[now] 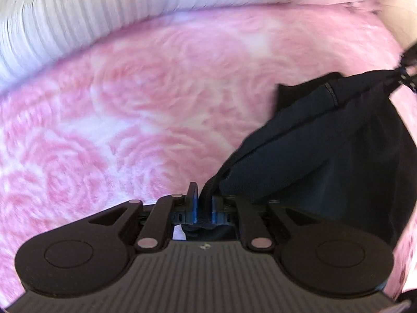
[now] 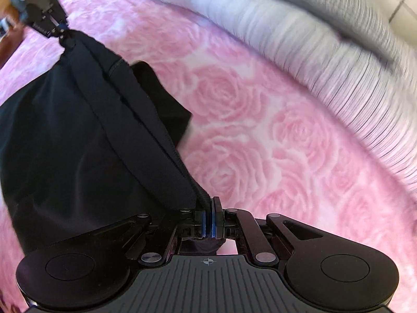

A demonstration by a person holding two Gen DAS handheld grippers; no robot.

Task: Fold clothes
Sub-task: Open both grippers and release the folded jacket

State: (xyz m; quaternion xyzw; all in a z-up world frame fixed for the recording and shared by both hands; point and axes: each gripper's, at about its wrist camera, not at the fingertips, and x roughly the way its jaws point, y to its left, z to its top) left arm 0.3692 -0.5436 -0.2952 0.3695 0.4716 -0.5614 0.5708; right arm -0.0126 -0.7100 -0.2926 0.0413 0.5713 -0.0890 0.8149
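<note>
A black garment [image 1: 325,146] hangs stretched between my two grippers above a pink rose-print bedspread [image 1: 146,99]. My left gripper [image 1: 204,203] is shut on one end of the garment's banded edge. My right gripper [image 2: 208,214] is shut on the other end of the same edge [image 2: 146,130]. The rest of the garment [image 2: 65,143] droops below the taut edge toward the bed. In the right wrist view the left gripper [image 2: 56,30] shows at the top left, pinching the cloth. In the left wrist view the right gripper [image 1: 405,74] shows at the far right edge.
A white ribbed blanket or pillow [image 1: 78,18] lies along the far side of the bedspread; it also shows in the right wrist view [image 2: 325,60]. The pink bedspread [image 2: 260,120] spreads out under and beyond the garment.
</note>
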